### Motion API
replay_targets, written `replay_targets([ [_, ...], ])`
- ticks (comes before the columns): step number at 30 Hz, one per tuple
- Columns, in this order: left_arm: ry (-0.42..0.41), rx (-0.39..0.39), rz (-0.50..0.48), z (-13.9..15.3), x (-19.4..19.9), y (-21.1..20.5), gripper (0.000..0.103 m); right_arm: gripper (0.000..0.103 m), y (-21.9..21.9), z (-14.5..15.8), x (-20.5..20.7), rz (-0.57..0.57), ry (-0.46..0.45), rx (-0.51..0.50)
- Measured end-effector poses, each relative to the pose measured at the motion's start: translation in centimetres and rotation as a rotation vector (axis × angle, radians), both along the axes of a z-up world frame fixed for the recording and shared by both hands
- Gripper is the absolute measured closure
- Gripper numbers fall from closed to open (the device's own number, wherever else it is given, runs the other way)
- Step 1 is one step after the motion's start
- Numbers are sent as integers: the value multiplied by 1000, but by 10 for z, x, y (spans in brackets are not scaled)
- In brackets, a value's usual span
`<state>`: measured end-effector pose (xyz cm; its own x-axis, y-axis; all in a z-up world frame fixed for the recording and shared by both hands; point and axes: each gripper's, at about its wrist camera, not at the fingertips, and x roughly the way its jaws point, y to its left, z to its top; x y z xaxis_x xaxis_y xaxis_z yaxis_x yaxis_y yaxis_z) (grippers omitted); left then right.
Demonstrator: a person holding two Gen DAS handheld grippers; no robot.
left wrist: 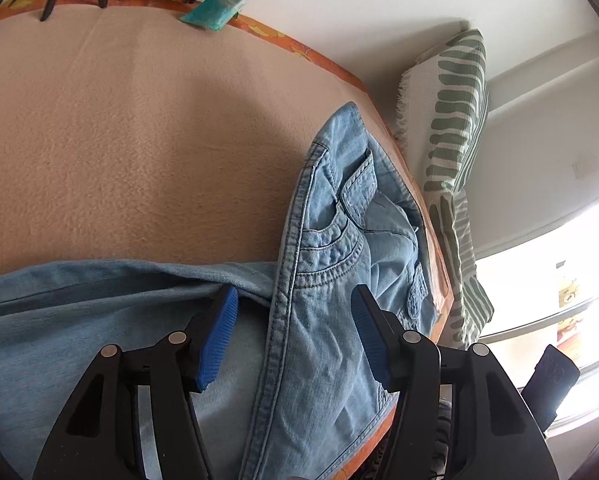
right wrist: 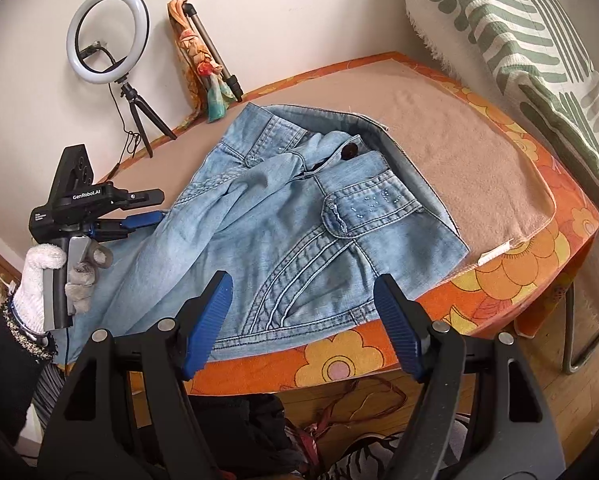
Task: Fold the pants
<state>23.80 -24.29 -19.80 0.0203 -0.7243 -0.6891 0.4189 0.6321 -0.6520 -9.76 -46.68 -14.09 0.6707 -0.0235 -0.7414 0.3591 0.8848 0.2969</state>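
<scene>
Light blue denim pants [right wrist: 283, 216] lie crumpled on a tan blanket [right wrist: 459, 152], waistband and pocket flap toward the table's near right corner. In the left wrist view the pants [left wrist: 319, 280] spread under my left gripper [left wrist: 293, 304], which is open and empty, its blue pads either side of a side seam. That gripper also shows in the right wrist view [right wrist: 151, 208], held by a gloved hand at the pants' left edge. My right gripper [right wrist: 303, 292] is open and empty, hovering over the pants' near hem at the table edge.
An orange flowered cloth [right wrist: 499, 280] covers the table under the blanket. A ring light on a tripod [right wrist: 107, 32] and a leaning tripod with a scarf [right wrist: 207, 60] stand at the back wall. A green-striped cushion [right wrist: 539, 40] on a chair sits to the right.
</scene>
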Motion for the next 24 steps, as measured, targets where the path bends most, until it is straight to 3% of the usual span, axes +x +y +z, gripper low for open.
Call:
replay_targets([
  [7,108,-36,10,-20,13,-21,46,27,-18,-4,-9,-38,-4,32],
  [11,94,-50,38,-19,15,-28,47,27,-31,-7,-15,-73,-14,63],
  [12,86,-51,42,-19,15,-29,49,27,-34,-7,-18,-78,-17,66],
  [14,68,-54,57,-18,15,-29,69,27,-38,-6,-20,-86,-21,68],
  [16,70,-86,73,-17,15,-24,80,27,-41,-6,-20,-92,-26,73],
  [21,-7,-96,50,-3,5,-25,86,27,-42,0,-12,-72,-43,87],
  [24,-83,-63,16,7,-2,-30,87,27,-42,4,-2,-60,-51,74],
])
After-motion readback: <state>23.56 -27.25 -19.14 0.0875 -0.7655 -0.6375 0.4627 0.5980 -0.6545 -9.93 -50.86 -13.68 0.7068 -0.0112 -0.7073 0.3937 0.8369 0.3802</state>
